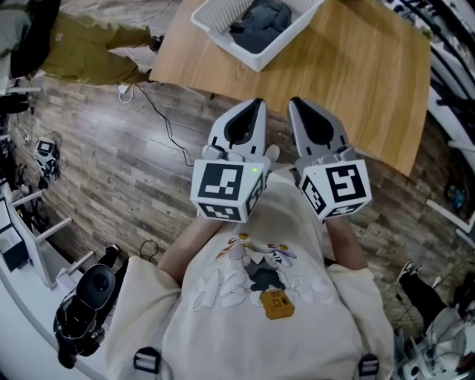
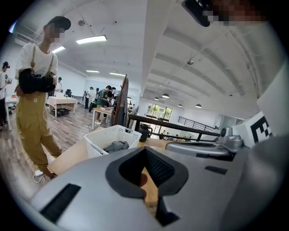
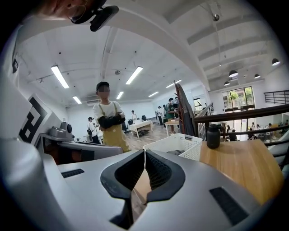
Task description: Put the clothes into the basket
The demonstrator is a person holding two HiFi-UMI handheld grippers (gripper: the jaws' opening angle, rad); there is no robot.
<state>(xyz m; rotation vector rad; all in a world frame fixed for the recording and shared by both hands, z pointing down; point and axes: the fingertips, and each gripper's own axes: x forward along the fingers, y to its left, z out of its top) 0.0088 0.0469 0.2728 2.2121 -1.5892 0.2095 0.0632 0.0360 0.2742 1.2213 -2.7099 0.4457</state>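
Head view: left tool [image 1: 254,107] & right tool [image 1: 297,105] both closed, empty; white basket [image 1: 223,16] w/ dark clothes [image 1: 261,21] ahead on counter [image 1: 349,82], left tool nearer.

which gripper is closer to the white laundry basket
Left, by a little. In the head view the left gripper lies just short of the white basket; the right gripper sits beside it, further right.

The clothes [image 1: 261,21] lie in the basket [image 1: 215,22] at the surface's [image 1: 349,82] far side. The left claw [image 1: 256,104] and right claw [image 1: 294,102] sit side by side at its near edge.
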